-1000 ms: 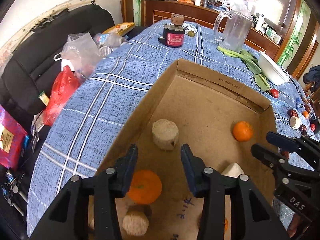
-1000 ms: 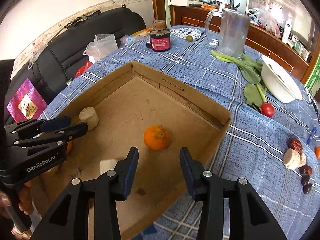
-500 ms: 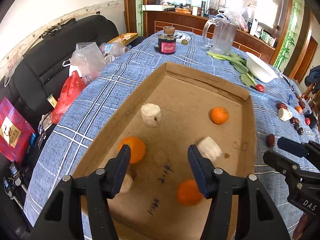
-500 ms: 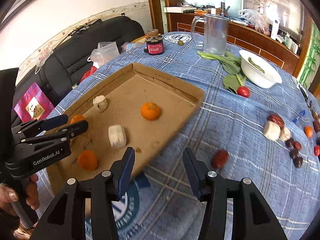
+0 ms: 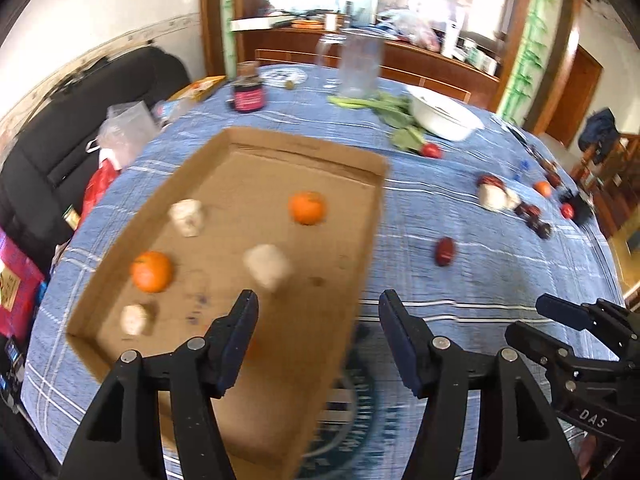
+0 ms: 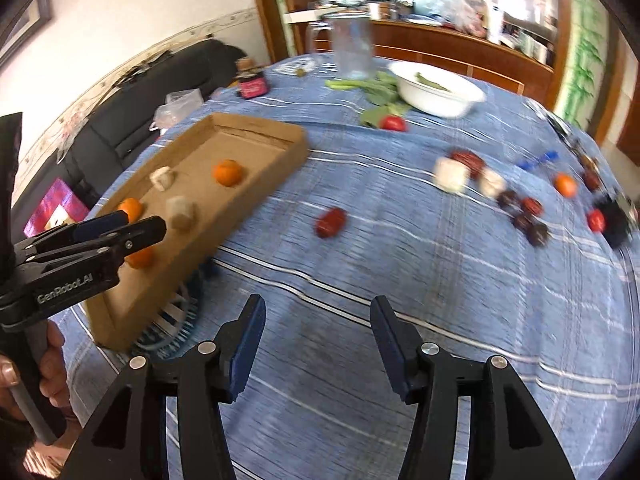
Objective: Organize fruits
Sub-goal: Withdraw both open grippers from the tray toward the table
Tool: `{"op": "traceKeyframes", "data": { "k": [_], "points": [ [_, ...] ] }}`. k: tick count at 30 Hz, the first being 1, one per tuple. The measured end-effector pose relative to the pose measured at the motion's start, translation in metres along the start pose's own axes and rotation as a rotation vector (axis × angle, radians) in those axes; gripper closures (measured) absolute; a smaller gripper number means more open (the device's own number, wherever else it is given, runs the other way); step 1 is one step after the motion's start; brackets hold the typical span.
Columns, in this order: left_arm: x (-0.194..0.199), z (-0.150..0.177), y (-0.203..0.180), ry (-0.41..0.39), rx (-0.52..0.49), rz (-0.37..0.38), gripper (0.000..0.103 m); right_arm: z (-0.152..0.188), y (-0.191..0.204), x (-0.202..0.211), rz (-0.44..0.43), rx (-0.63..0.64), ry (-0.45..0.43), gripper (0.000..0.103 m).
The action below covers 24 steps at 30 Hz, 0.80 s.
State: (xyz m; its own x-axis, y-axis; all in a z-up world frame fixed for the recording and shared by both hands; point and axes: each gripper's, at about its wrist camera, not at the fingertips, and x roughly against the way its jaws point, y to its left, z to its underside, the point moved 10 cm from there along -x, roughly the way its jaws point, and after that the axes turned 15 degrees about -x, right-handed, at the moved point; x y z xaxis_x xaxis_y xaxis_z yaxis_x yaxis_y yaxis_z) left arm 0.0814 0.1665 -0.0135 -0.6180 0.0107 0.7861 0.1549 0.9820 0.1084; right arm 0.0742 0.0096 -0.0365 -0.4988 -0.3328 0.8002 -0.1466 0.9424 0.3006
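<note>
A shallow cardboard box lies on the blue checked tablecloth. It holds oranges and pale round chunks. My left gripper hovers over the box's near right edge, its jaws opening, with nothing between them. My right gripper is over bare cloth to the right of the box, jaws also opening and empty. A red date lies alone ahead of it. Further right is a cluster of dates, pale chunks and a small orange.
At the table's far side stand a white bowl, a glass pitcher, leafy greens, a tomato and a dark jar. A black sofa with bags lies beyond the table's left edge.
Both grippers have pulled back and to the right, out from over the box's inside, and their jaws stand wider. The right gripper now faces the cloth and the loose fruit.
</note>
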Motion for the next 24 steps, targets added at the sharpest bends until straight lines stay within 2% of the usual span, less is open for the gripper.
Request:
{"op": "traceKeyframes", "data": {
  "k": [7,14,19,22,24],
  "points": [
    [-0.011,-0.009,-0.061,0.022,-0.073,0.051,0.041,-0.005,-0.064,0.014,0.037,-0.088,-0.017,0.045],
    [-0.024,-0.014,-0.086,0.060,-0.080,0.067,0.041,-0.041,-0.106,0.012,0.051,-0.148,-0.046,0.045],
    [-0.033,-0.015,-0.090,0.084,-0.087,0.059,0.041,-0.078,-0.108,-0.007,0.034,-0.146,-0.069,0.044],
    [-0.038,-0.014,-0.089,0.104,-0.082,0.066,0.041,-0.095,-0.105,-0.026,0.035,-0.147,-0.074,0.039],
    [-0.042,-0.013,-0.090,0.120,-0.077,0.084,0.041,-0.104,-0.102,-0.044,0.036,-0.152,-0.066,0.039]
  ]
}}
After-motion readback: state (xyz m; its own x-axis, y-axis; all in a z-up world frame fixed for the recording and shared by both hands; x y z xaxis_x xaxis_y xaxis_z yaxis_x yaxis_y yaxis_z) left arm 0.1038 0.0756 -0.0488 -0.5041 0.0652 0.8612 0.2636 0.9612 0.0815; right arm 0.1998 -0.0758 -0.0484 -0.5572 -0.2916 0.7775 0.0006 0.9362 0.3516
